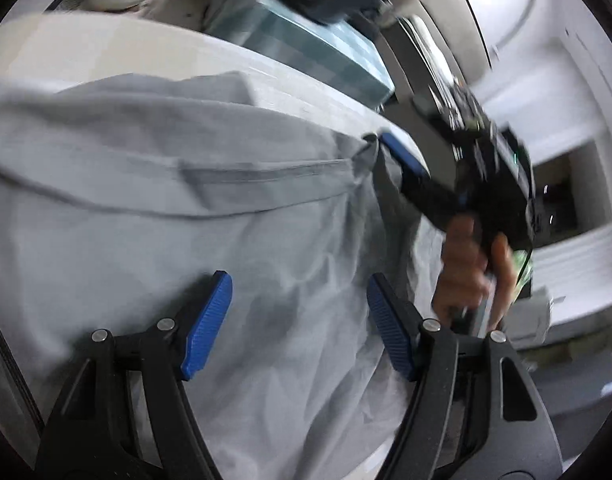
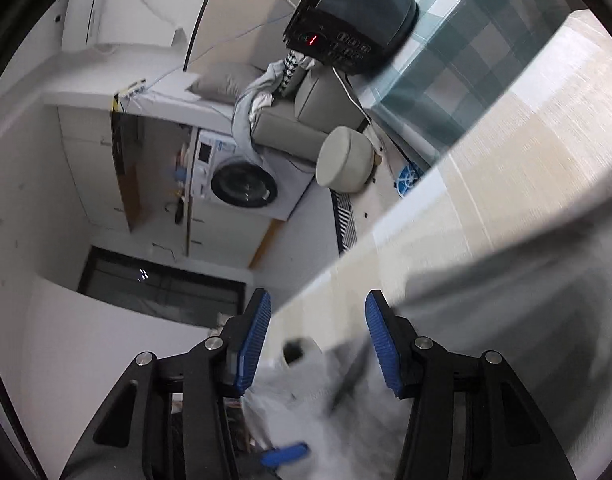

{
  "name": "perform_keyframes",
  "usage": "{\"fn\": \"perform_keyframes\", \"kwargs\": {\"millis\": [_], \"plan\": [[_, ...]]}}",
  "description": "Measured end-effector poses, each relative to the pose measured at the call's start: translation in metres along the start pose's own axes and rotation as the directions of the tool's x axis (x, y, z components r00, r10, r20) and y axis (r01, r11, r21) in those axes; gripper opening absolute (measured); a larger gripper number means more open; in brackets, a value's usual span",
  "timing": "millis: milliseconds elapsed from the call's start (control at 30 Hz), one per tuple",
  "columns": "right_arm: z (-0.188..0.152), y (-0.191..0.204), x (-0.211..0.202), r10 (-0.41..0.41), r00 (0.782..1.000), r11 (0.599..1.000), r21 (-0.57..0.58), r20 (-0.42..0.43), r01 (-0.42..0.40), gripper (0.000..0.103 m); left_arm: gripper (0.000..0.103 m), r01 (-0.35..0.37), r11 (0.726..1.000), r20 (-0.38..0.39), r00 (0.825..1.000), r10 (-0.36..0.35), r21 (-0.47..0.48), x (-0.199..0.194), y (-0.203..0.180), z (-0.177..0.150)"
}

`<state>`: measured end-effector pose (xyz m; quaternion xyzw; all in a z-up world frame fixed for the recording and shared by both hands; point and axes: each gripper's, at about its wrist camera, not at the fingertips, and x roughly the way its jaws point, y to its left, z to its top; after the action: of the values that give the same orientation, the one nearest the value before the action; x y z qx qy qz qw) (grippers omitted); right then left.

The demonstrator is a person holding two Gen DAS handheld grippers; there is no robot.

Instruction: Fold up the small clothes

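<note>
Left wrist view: a pale grey garment (image 1: 210, 208) lies spread over the light tabletop (image 1: 106, 44), covering most of the field, with a stitched hem or seam running across its upper part. The left gripper (image 1: 298, 326) hovers over the cloth with its blue pads standing well apart; nothing is between them, though the garment lies directly beneath. At the garment's right edge the right gripper (image 1: 389, 156), carried by a hand (image 1: 469, 268), reaches the fabric; one blue pad shows at the cloth's border, and whether it pinches the edge cannot be told from here. Right wrist view: the right gripper (image 2: 317, 340) has its jaws parted about halfway, the table edge (image 2: 445, 184) and blurred grey cloth (image 2: 505, 304) seen through the gap, no pad visibly pressing on it. By its wrinkles and drape the fabric is judged thin, light and limp, offering no stiffness, so it will sag and bunch if lifted from the middle. Hold is best taken at hems or corners, two points kept taut, with a firm pinch because smooth cloth may slip.
</note>
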<state>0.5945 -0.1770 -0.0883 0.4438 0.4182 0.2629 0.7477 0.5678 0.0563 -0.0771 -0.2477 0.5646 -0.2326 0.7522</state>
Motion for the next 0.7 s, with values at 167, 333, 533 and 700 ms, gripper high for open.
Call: {"fn": "perform_keyframes", "kwargs": {"millis": [167,333,533,700], "plan": [[0.007,0.009,0.009,-0.069,0.997,0.997,-0.035,-0.021,0.069,0.051,0.067,-0.124,0.989,0.078,0.990,0.118,0.079,0.009,-0.013,0.021],[-0.005,0.035,-0.024,-0.086,0.996,0.980,-0.175,0.035,0.091,0.051,0.066,-0.245,0.968,0.272,0.937,0.220,0.060,-0.025,-0.006,0.047],[-0.037,0.041,-0.016,-0.171,0.979,0.968,-0.206,-0.110,0.146,0.051,0.066,-0.190,0.982,0.395,0.903,0.171,0.010,-0.092,-0.003,0.043],[-0.051,0.038,0.038,-0.186,0.957,0.968,-0.210,-0.225,0.139,0.051,0.066,-0.233,0.972,0.371,0.905,0.206,0.027,-0.117,-0.006,0.009]]}}
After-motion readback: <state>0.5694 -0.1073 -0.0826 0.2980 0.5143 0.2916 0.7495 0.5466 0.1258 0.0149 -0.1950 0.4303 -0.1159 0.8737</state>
